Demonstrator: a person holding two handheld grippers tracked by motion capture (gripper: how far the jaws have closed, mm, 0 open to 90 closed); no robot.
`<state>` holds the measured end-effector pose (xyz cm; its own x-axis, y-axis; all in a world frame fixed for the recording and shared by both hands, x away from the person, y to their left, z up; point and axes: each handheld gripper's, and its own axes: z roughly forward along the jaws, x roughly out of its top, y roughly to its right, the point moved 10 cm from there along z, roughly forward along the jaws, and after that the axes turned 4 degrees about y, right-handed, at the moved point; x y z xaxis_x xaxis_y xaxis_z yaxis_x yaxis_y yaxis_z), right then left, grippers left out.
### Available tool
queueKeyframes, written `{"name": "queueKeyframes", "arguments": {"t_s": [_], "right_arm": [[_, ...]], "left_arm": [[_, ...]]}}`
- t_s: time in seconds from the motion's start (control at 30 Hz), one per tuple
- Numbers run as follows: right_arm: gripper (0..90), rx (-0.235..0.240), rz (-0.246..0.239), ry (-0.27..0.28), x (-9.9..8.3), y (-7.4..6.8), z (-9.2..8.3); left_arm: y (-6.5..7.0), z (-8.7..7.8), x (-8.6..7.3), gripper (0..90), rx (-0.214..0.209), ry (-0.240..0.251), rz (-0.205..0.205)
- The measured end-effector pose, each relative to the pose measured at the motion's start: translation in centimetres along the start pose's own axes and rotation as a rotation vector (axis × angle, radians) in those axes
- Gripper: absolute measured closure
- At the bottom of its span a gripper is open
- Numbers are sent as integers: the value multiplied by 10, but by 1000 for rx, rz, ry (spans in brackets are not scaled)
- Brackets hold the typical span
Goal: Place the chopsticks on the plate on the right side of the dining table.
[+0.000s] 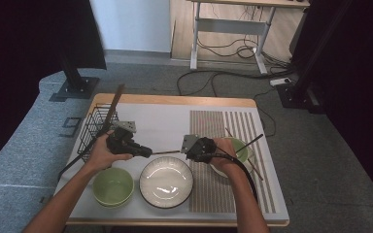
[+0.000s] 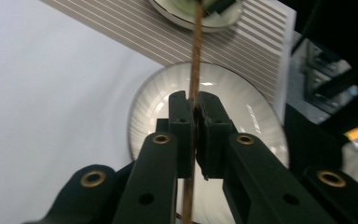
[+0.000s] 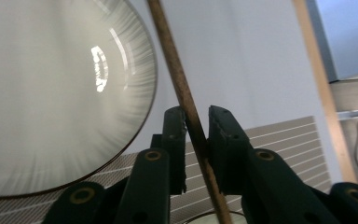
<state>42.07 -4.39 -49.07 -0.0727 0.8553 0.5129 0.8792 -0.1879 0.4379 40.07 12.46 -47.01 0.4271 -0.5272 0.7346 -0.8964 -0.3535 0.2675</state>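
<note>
A brown chopstick (image 1: 167, 152) hangs level over the table between my two grippers, above the far rim of a white ribbed bowl (image 1: 166, 182). My left gripper (image 1: 147, 152) is shut on one end of it; in the left gripper view the pads (image 2: 182, 112) pinch the chopstick (image 2: 196, 46) tightly over the white bowl (image 2: 235, 91). My right gripper (image 1: 186, 151) is at the other end. In the right gripper view the chopstick (image 3: 177, 74) crosses slantwise between the jaws of the right gripper (image 3: 196, 114), with slivers of gap beside it. The white bowl (image 3: 51, 93) lies to the left.
A pale green bowl (image 1: 113, 187) stands at the front left. A second green bowl (image 1: 242, 151) with a dark chopstick (image 1: 250, 141) across it sits on the striped mat (image 1: 213, 194) under the right hand. A black wire basket (image 1: 96, 127) stands at the back left.
</note>
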Motion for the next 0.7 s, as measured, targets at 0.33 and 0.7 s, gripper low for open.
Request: {"name": "queueKeyframes", "arguments": {"t_s": [0.33,0.7], "right_arm": [[846,64,101,42,-9,-15,2],[845,68,226,46,-18,-15,6]], "left_arm": [[-24,-17,22,588,216,186,-1],[-23,-24,27,530,255,278,-13]]}}
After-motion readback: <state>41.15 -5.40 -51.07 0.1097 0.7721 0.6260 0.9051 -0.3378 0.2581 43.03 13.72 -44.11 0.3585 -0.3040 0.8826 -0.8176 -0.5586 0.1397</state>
